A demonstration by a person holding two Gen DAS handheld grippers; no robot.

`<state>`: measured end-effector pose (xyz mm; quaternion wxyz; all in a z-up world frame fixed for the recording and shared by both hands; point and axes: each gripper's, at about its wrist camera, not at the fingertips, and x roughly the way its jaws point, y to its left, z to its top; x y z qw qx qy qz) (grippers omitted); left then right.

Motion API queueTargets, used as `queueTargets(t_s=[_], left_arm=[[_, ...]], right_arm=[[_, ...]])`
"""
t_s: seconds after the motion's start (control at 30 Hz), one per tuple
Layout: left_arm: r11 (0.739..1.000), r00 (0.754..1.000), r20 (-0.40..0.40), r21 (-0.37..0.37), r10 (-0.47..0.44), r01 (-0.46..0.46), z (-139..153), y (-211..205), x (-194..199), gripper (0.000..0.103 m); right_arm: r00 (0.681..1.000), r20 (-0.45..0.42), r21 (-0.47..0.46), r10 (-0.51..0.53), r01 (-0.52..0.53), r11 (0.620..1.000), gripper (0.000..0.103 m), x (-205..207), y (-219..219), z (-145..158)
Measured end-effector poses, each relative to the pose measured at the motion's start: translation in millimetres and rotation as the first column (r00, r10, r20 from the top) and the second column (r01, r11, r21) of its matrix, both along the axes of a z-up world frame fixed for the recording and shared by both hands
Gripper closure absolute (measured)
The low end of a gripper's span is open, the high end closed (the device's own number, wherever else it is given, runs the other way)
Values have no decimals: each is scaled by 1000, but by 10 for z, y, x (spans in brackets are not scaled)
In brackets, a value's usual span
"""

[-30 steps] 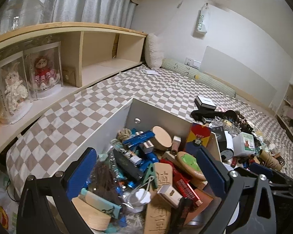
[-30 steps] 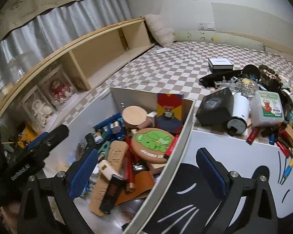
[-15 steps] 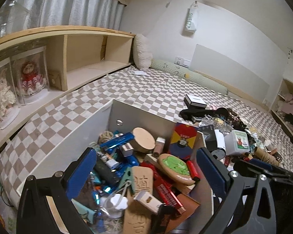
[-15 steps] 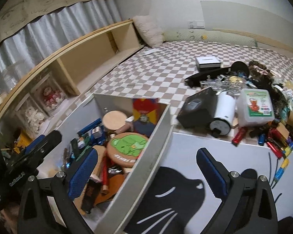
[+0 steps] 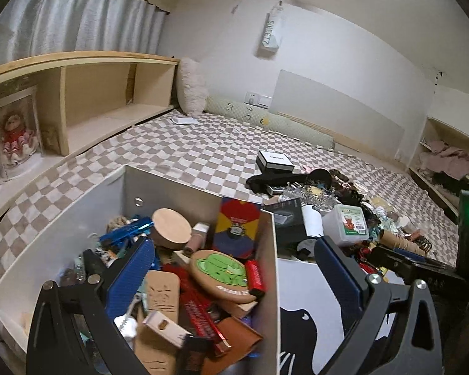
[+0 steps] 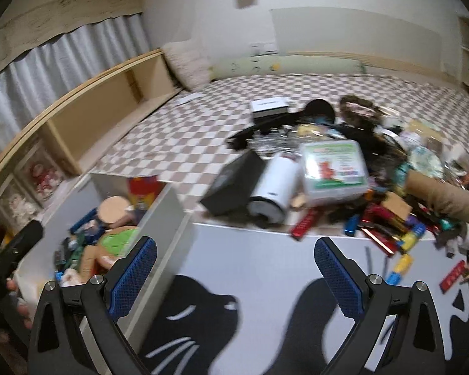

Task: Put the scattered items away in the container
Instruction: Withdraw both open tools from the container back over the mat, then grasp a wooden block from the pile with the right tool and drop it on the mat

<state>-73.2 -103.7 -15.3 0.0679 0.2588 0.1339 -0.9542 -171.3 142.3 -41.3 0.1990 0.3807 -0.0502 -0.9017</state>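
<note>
both grippers are spread wide and empty: left gripper (image 5: 234, 278) over the box (image 5: 267, 281), already heaped full; right gripper (image 6: 234, 276) faces the pile (image 6: 344, 187) ahead, where plenty is left to gather.

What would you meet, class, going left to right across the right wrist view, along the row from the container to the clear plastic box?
white container → black box → white cylinder → clear plastic box with a green label
</note>
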Motion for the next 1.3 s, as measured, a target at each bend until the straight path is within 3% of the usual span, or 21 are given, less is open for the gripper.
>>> queueTargets(t_s=[0.27, 0.6, 0.67, 0.73, 0.87, 1.03, 1.17, 1.3], left_arm=[[998, 998, 10, 5, -66, 66, -43, 310, -119, 0], [985, 985, 26, -23, -173, 174, -73, 881, -259, 0], [979, 979, 41, -25, -199, 200, -107, 1017, -305, 0], [973, 972, 56, -32, -227, 229, -147, 1151, -350, 0], [962, 962, 73, -43, -264, 268, -232, 1358, -413, 0], [952, 949, 97, -35, -299, 303, -350, 1498, -501, 0], [949, 945, 105, -29, -311, 315, -409, 1536, -551, 0], [946, 941, 114, -19, -319, 323, -457, 1545, -573, 0]], right_arm=[[990, 15, 21, -142, 141, 990, 2, -216, 695, -208], [952, 61, 30, -299, 298, 954, 3, -536, 1411, -574], [946, 83, 35, -313, 311, 950, 20, -635, 1491, -677], [941, 106, 43, -321, 318, 947, 27, -722, 1548, -765], [931, 127, 47, -343, 340, 939, 27, -984, 1692, -896], [907, 194, -30, -373, 385, 922, 27, -1389, 1875, -982], [907, 199, 29, -372, 374, 927, 27, -1654, 1787, -1060], [909, 145, 139, -391, 372, 918, 27, -1825, 1665, -1128]])
